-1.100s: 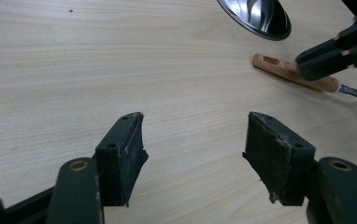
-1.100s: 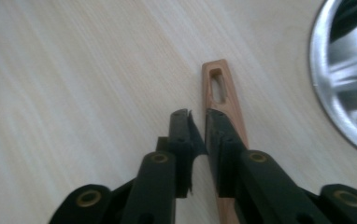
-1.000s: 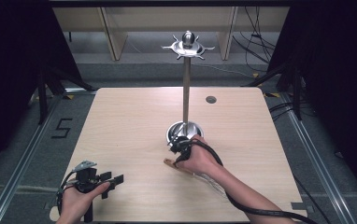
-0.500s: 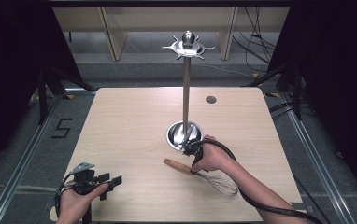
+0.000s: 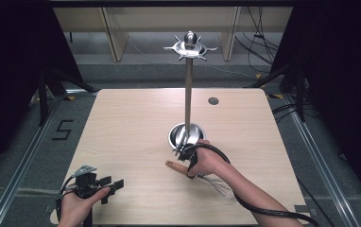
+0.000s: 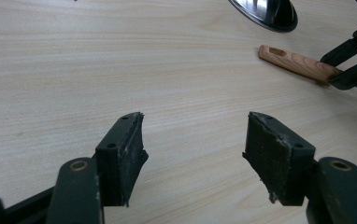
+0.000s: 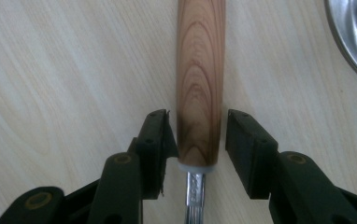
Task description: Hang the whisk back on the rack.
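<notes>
While the whisk (image 7: 200, 84) lies flat on the table (image 5: 122, 123), its wooden handle sits between the right gripper (image 7: 197, 140) jaws, which have just been opening and stand clear of it. Beside it stands the rack (image 5: 187, 135). Left gripper (image 6: 193, 144) is open, with bare tabletop around.

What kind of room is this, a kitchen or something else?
Probably a recording lab, not a kitchen. A bare wooden table stands on a grey floor between black curtains, with loose cables behind it. On it are just a metal utensil stand and a wooden-handled whisk.
</notes>
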The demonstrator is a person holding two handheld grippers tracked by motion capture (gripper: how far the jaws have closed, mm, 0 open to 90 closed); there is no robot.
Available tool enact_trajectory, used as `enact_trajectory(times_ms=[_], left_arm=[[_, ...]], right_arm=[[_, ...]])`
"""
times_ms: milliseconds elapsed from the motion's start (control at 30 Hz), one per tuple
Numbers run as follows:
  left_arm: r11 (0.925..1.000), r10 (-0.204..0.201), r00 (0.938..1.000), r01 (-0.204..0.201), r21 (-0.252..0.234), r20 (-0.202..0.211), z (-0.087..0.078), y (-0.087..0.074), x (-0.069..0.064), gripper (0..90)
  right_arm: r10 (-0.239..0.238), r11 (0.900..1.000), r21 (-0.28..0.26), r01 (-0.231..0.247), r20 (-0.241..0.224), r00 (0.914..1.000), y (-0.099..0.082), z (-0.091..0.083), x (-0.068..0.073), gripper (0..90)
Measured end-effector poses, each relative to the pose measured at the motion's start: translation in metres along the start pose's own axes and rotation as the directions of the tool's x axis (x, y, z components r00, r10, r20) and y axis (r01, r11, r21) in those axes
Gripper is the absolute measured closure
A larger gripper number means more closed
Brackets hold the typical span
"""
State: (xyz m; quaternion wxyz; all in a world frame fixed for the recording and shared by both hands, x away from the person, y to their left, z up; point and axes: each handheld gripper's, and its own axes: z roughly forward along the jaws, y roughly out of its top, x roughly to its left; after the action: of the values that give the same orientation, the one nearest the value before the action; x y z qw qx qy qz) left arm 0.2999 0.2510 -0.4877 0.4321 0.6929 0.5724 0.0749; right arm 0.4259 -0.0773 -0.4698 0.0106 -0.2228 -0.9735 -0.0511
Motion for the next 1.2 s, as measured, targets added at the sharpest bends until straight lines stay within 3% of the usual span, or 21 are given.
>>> enact_trajectory(times_ms=[300,367,433,567,800,833,867,900,967,1033,1167,1200], left_arm=[[1.0000,0.004,1.0000,-0.004,0.005,0.006,0.001,0.001,-0.001,36.3],[0.9990,0.032,0.9995,-0.032,0.030,0.001,-0.001,0.001,0.001,36.3],[1.0000,0.003,1.0000,-0.003,0.004,0.003,0.001,0.001,-0.001,36.3],[1.0000,-0.004,1.0000,0.004,-0.001,0.006,0.001,0.000,-0.001,36.3],[1.0000,-0.005,1.0000,0.005,0.003,0.005,0.001,0.001,-0.001,36.3],[1.0000,-0.003,1.0000,0.003,0.003,0.006,0.001,0.001,0.000,36.3],[1.0000,-0.004,1.0000,0.004,0.001,0.006,0.001,0.001,0.000,36.3],[1.0000,-0.004,1.0000,0.004,0.001,0.004,0.001,0.000,0.000,36.3],[1.0000,-0.006,1.0000,0.006,0.001,0.004,0.001,0.000,0.000,36.3],[1.0000,-0.006,1.0000,0.006,0.002,0.004,0.001,0.000,0.000,36.3],[1.0000,-0.008,1.0000,0.007,0.003,0.003,0.001,0.000,0.000,36.3],[1.0000,-0.005,1.0000,0.005,0.005,0.001,0.001,0.000,0.000,36.3]], right_arm=[[-0.035,0.9987,0.038,0.035,0.008,0.9994,0.009,0.008,0.001,65.7],[-0.010,0.9988,0.048,0.009,0.017,0.9998,0.008,0.008,0.002,67.7],[-0.003,0.9988,0.049,0.001,0.022,0.9998,0.008,0.008,0.002,68.9],[0.011,0.9989,0.046,-0.013,0.032,0.9994,0.006,0.007,0.004,69.3],[0.021,0.9991,-0.039,-0.019,0.063,0.9978,0.001,-0.006,0.006,69.5],[0.056,0.9964,-0.065,-0.054,0.037,0.9977,0.000,-0.009,0.009,69.4],[0.062,0.9947,-0.084,-0.059,0.041,0.9972,-0.002,-0.012,0.009,69.5],[0.035,0.9937,-0.108,-0.029,0.050,0.9982,-0.004,-0.015,0.006,69.5],[0.042,0.9886,-0.147,-0.033,0.054,0.9977,-0.009,-0.021,0.005,69.5],[0.078,0.9816,-0.178,-0.069,0.043,0.9960,-0.014,-0.029,0.006,69.5],[0.118,0.9539,-0.284,-0.099,0.051,0.9917,-0.027,-0.039,0.004,69.5],[0.151,0.9472,-0.293,-0.129,0.052,0.9872,-0.030,-0.043,0.005,69.5]])
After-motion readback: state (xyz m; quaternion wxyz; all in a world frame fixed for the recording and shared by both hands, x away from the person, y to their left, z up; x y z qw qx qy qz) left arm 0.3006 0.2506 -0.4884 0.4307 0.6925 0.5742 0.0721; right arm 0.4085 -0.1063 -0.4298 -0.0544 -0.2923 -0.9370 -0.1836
